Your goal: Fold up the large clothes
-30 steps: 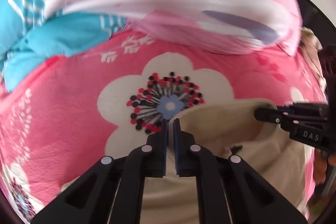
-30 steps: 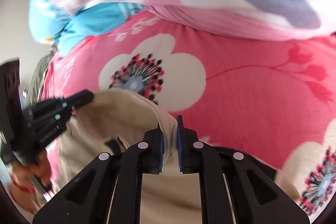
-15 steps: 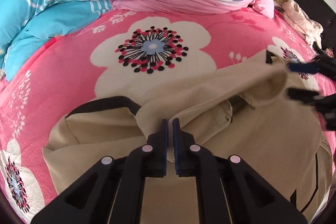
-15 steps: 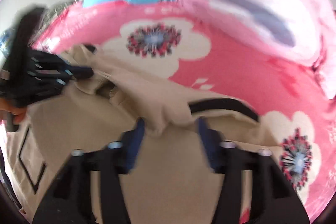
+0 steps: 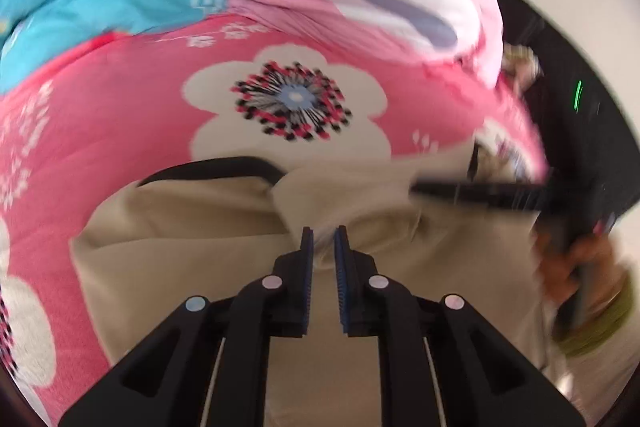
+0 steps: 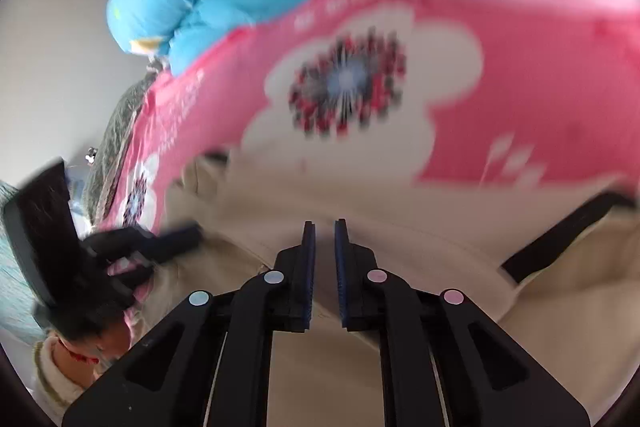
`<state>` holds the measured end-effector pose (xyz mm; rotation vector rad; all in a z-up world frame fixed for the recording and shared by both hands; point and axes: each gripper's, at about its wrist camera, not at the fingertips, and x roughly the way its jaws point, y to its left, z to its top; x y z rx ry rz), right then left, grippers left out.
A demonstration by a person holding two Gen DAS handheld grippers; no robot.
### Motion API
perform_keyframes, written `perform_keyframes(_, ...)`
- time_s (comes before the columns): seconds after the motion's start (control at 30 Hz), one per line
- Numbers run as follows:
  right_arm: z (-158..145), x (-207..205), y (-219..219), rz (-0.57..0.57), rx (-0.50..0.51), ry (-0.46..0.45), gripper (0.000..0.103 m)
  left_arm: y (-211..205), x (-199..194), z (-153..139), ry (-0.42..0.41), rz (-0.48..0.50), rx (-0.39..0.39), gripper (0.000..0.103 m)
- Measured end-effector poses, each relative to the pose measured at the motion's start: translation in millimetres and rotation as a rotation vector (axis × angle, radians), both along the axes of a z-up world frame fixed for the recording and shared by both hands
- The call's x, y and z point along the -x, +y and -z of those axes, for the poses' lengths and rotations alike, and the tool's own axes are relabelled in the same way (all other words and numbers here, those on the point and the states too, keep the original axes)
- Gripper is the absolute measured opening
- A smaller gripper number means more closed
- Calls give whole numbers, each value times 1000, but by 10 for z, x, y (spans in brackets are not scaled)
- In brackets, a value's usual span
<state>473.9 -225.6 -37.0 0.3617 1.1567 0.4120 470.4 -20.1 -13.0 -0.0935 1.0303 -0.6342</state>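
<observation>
**Both pinches back on the beige garment**

The left hand-held gripper [image 5: 323, 241] has its pads a narrow gap apart with a ridge of the beige garment [image 5: 192, 247] pinched between them. The right hand-held gripper [image 6: 324, 235], which half a second ago was spread wide, has narrowed to a similar slit over a fold; whether it truly grips is unclear. Beyond both tips the garment lies on the bed's pink flowered blanket [image 5: 120, 115], with the bundled quilt [image 5: 132, 7] farther off. Both views are now blurred.
</observation>
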Motion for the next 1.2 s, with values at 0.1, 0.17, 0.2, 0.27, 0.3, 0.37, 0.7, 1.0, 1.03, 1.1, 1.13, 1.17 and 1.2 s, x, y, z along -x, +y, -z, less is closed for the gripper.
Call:
perform_keyframes(0.1, -44, 204, 79, -50, 43, -24, 10, 200, -155, -23, 103, -56, 119, 16)
perform_keyframes(0.17, -13, 251, 146, -81, 80, -15, 10, 185, -258, 41, 181, -69, 146, 22)
perform_keyframes(0.2, 5, 263, 177, -92, 105, -14, 10, 132, -310, 105, 225, -71, 145, 23)
perform_keyframes(0.27, 35, 284, 206, -106, 137, -12, 10, 53, -365, 234, 279, -109, 124, 23)
perform_keyframes(0.3, 47, 287, 221, -109, 148, -12, 10, 12, -394, 332, 323, -135, 115, 23)
perform_keyframes(0.37, 39, 311, 201, -113, 147, -13, 10, 6, -428, 464, 379, -196, 122, 23)
perform_keyframes(0.7, -355, 677, -796, 173, -125, -10, 66, 56, -324, 380, 390, -129, 150, 23)
perform_keyframes(1.0, 124, 364, -1056, 328, -257, 183, 67, 121, -503, 638, 531, -216, 291, 37)
perform_keyframes(1.03, 110, 341, -1040, 322, -276, 181, 65, 113, -529, 659, 541, -228, 297, 37)
perform_keyframes(1.1, 106, 307, -994, 309, -285, 193, 61, 88, -550, 651, 546, -230, 314, 37)
perform_keyframes(1.13, 118, 298, -963, 298, -284, 208, 61, 52, -549, 619, 541, -214, 324, 37)
perform_keyframes(1.17, 142, 291, -930, 286, -278, 226, 59, 7, -542, 593, 537, -194, 327, 37)
perform_keyframes(1.2, 171, 283, -889, 272, -273, 251, 55, -51, -514, 539, 525, -158, 321, 37)
